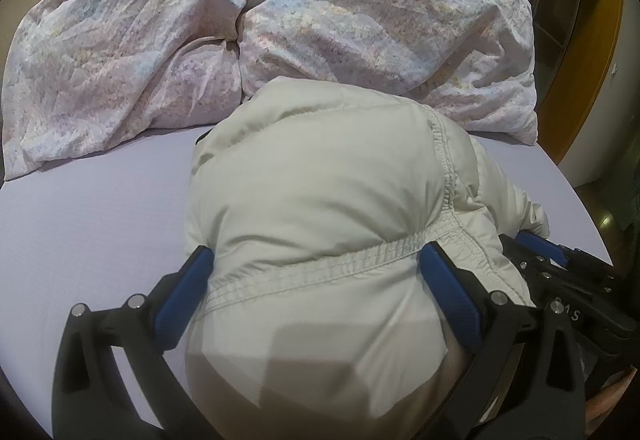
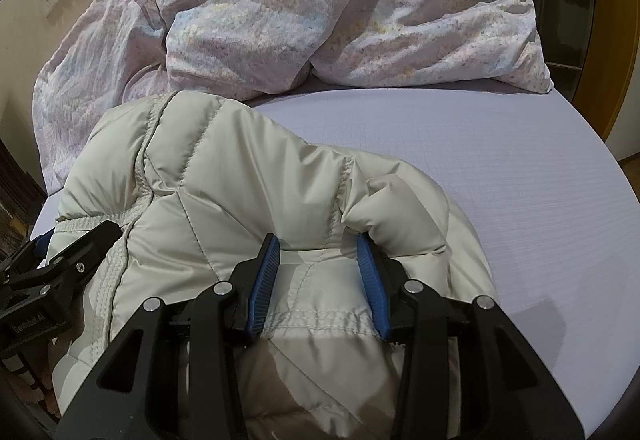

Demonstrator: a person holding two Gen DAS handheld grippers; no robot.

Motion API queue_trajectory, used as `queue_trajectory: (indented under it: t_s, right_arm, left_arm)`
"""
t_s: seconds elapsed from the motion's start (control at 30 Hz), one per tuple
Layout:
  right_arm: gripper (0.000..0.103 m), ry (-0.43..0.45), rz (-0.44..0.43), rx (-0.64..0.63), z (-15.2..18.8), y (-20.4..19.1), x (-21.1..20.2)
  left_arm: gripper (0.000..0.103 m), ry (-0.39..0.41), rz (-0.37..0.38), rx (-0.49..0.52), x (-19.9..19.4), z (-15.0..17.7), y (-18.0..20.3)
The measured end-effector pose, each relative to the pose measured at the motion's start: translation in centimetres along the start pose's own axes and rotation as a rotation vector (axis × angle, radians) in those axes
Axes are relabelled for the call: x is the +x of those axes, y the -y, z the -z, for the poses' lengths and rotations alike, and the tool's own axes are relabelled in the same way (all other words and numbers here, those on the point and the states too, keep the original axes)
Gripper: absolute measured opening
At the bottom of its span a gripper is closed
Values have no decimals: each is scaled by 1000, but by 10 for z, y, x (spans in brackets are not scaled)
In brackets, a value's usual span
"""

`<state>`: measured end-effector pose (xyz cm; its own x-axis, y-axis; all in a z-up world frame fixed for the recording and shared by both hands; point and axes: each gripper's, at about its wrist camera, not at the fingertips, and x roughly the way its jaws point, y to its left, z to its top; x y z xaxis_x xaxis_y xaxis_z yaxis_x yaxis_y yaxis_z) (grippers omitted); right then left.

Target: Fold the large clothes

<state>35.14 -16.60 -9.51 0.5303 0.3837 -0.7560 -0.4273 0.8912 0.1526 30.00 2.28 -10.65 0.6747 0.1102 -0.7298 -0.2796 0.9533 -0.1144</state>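
Soft, moderately dim indoor light, cool in tone, with no visible source. Both fisheye views bow straight lines outward and end in black corners. A hard-edged shadow crosses the near part of the pale jacket (image 1: 320, 200) in each view; another falls on the bed sheet (image 2: 480, 168) toward its near right edge. Focus is fair; blocky compression mottles the floral duvet (image 1: 360, 20). No glare.

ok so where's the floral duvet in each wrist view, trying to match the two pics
Left wrist view: the floral duvet fills the top of the picture, bunched in two mounds behind the puffer jacket.
Right wrist view: the floral duvet again lies across the top, running down the left edge beside the jacket.
Shared landmark: the lilac bedsheet, left of the jacket in one view, right in the other.
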Motion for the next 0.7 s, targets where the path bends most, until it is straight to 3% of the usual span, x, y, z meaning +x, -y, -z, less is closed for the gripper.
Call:
queue_trajectory:
  t_s: [0.4, 0.7]
  right_arm:
    - [42, 33, -1, 10, 1, 0, 2]
    - [42, 9, 30, -6, -2, -3, 4]
  left_arm:
    - [101, 29, -24, 11, 2, 3, 3]
    - [101, 20, -39, 17, 7, 2, 3]
